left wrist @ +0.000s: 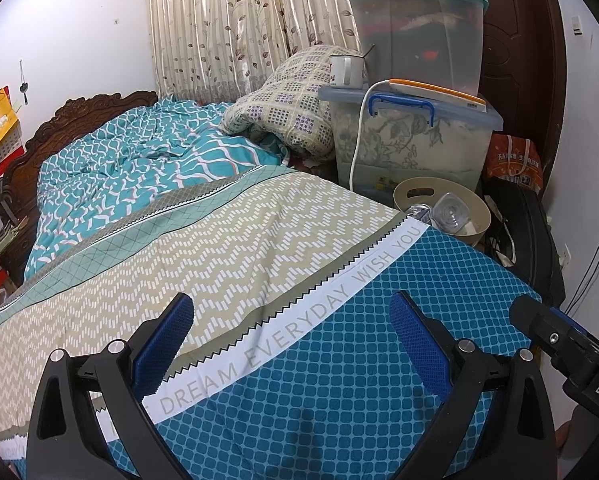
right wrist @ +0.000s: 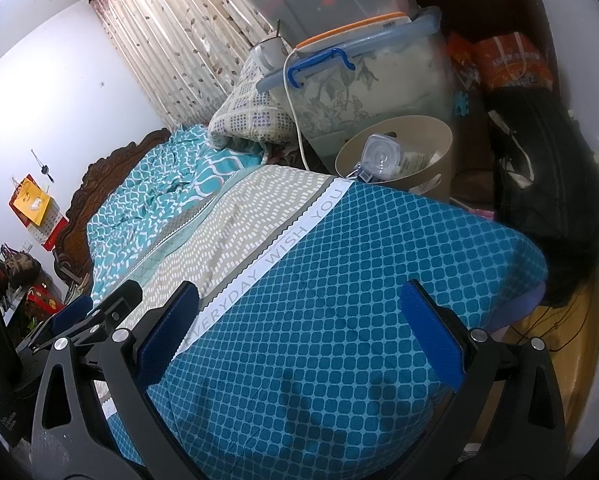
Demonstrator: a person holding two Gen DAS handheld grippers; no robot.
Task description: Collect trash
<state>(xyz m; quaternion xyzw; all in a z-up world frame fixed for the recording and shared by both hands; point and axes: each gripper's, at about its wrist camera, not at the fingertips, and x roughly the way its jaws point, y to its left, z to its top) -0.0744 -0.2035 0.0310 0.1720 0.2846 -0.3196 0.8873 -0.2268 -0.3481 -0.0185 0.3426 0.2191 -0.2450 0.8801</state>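
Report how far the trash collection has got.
Done: the beige bin beside the bed already holds a clear plastic bottle and other scraps. In hand: nothing; the left gripper and right gripper are both open over the bedspread. Left: no loose trash shows on the bed, so the job looks close to finished.

Bed corner hides lower half of my trash bin (left wrist: 443,190) at 2 o'clock. Crumpled wrapper (right wrist: 361,172) on its rim too small to identify. Print on bin's white packet (right wrist: 409,160) unreadable.
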